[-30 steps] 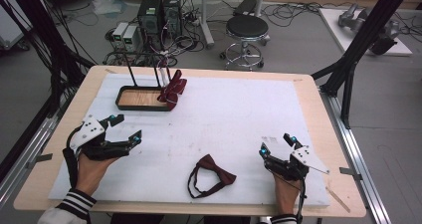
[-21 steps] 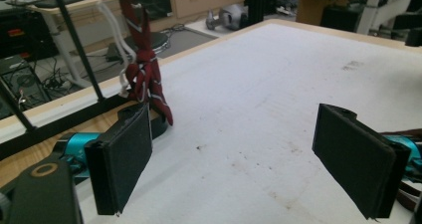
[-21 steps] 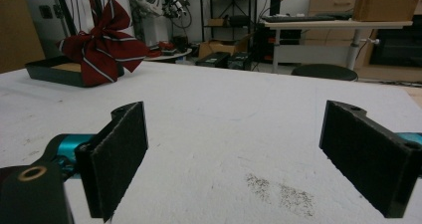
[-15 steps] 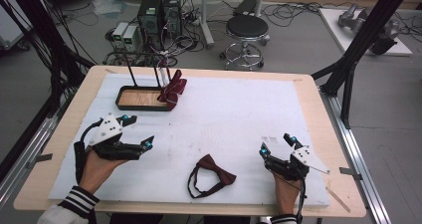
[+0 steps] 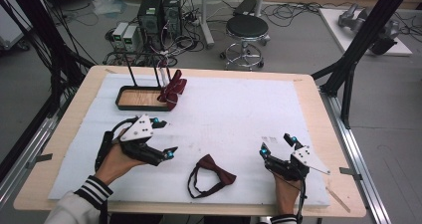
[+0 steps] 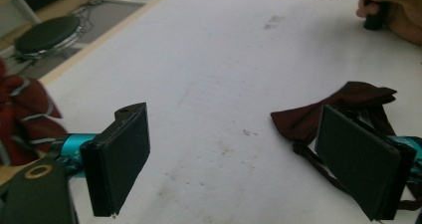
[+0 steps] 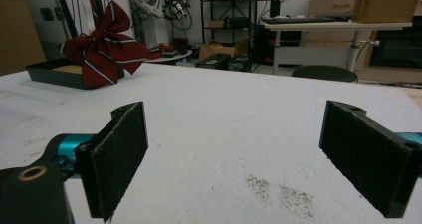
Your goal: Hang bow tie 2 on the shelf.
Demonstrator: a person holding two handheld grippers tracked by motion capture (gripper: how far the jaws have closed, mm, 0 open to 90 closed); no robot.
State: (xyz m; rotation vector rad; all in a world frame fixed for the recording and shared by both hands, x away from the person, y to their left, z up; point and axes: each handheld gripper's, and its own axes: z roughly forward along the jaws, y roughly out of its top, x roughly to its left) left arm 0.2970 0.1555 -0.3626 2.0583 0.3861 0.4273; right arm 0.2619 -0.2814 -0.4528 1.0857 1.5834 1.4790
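Note:
A dark red bow tie [image 5: 214, 171] with a black neck strap lies flat near the front edge of the white mat [image 5: 234, 109]. My left gripper [image 5: 164, 137] is open just to its left, jaws pointing toward it. In the left gripper view the bow tie [image 6: 328, 109] lies beside the right-hand jaw, and nothing is between the open left gripper's [image 6: 234, 149] jaws. My right gripper [image 5: 277, 145] rests open at the front right, apart from the tie. A red striped bow tie [image 5: 172, 88] hangs on a stand at the back left; the open right gripper [image 7: 244, 144] faces this striped bow tie [image 7: 102, 45].
The stand's dark tray [image 5: 137, 98] with a wooden floor and thin upright rods sits at the mat's back left. A stool [image 5: 247, 27], computer boxes and cables are on the floor beyond the table. The mat's middle holds only faint smudges [image 7: 278, 194].
My left gripper has moved to the right, toward the dark red bow tie, still open. The right gripper and both bow ties have stayed where they were.

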